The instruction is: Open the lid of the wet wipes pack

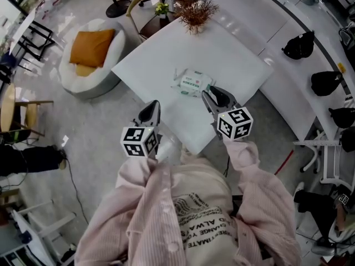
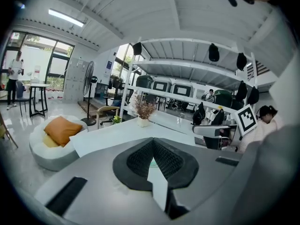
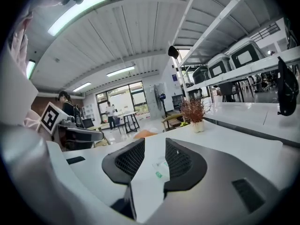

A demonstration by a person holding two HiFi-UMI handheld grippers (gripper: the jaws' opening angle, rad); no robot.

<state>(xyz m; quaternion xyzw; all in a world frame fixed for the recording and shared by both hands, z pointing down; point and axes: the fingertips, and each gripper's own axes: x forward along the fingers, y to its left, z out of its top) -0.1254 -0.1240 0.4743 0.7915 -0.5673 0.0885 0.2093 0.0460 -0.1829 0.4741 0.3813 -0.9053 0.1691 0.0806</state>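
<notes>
Head view: wet wipes pack point(image 1: 193, 82) lies beyond left gripper point(image 1: 154, 105), fingers closed, and right gripper point(image 1: 209, 95), fingers parted.

Setting: open-plan office-lab. Recorded were long white workbenches point(image 1: 266, 21), overhead shelving point(image 2: 187, 65), a white table point(image 1: 166, 60), beanbag seat point(image 1: 83, 85), pedestal fan point(image 2: 90, 79), glazed frontage point(image 2: 47, 64).

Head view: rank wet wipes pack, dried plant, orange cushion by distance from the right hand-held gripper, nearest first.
1. Wet wipes pack, on the table just ahead of the right hand-held gripper.
2. Dried plant, at the table's far corner.
3. Orange cushion, off the table, far left.
</notes>
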